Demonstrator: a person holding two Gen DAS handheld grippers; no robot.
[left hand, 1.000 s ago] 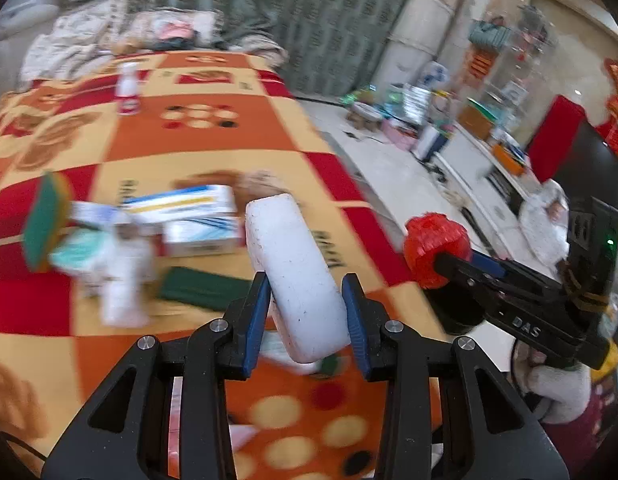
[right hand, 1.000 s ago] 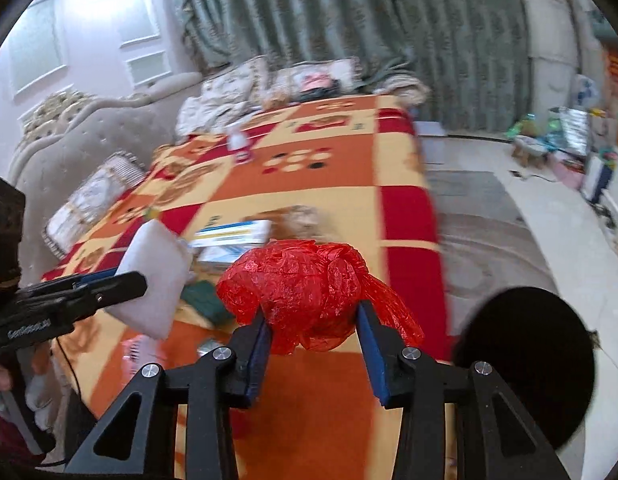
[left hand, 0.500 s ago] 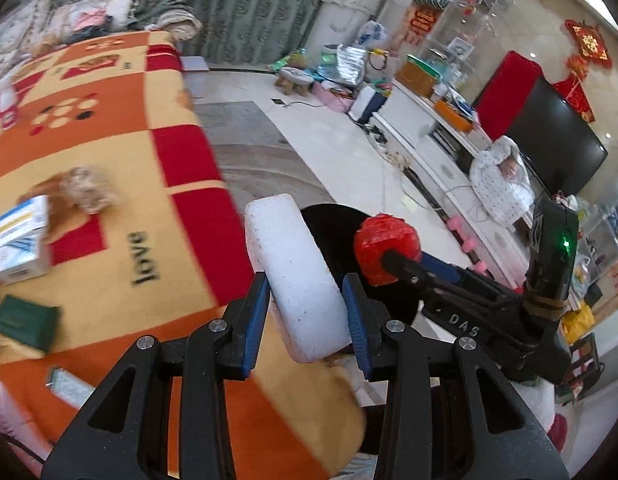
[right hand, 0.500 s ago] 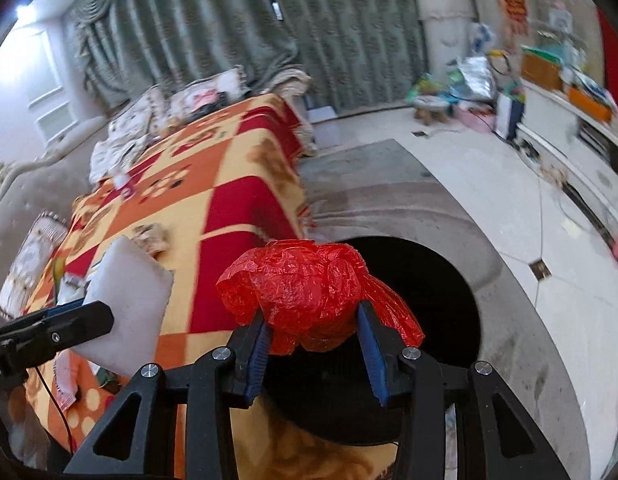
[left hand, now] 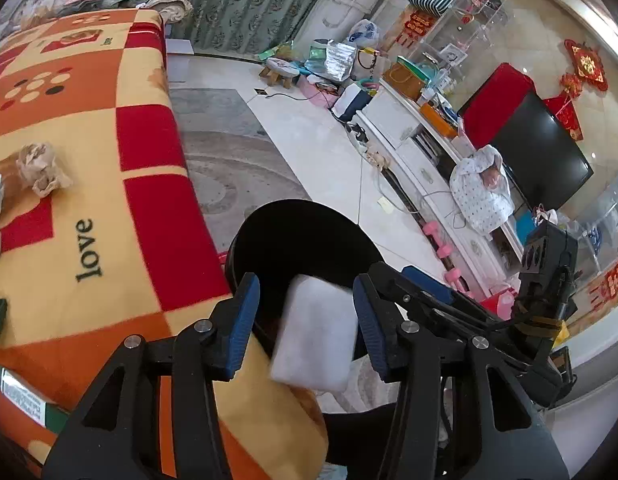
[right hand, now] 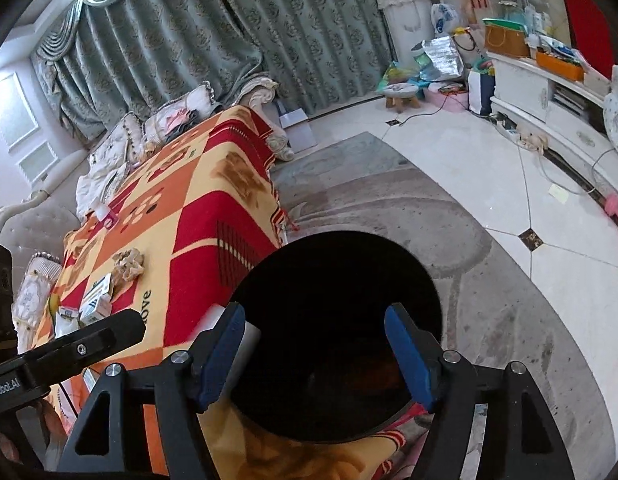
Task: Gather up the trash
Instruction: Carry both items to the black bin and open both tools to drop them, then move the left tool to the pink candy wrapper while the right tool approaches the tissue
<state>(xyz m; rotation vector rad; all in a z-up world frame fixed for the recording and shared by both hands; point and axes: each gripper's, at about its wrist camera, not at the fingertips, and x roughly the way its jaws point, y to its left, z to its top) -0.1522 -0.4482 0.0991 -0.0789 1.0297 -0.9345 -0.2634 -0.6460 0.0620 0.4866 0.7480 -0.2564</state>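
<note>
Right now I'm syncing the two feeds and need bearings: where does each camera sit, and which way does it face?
Left wrist: on the left gripper, angled down at the black bin beside the patterned blanket; its open jaws flank the white foam block; the right gripper shows.
Right wrist: on the right gripper, looking down into the bin; jaws open, empty; the left gripper's finger shows.
Shared: bin, blanket, crumpled paper.

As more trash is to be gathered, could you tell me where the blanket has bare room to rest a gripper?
Bare: the red and yellow squares of the blanket between the word "love" and the black bin, and the far orange square with dots. Crowded: the left side, where the crumpled paper and the small boxes lie.
</note>
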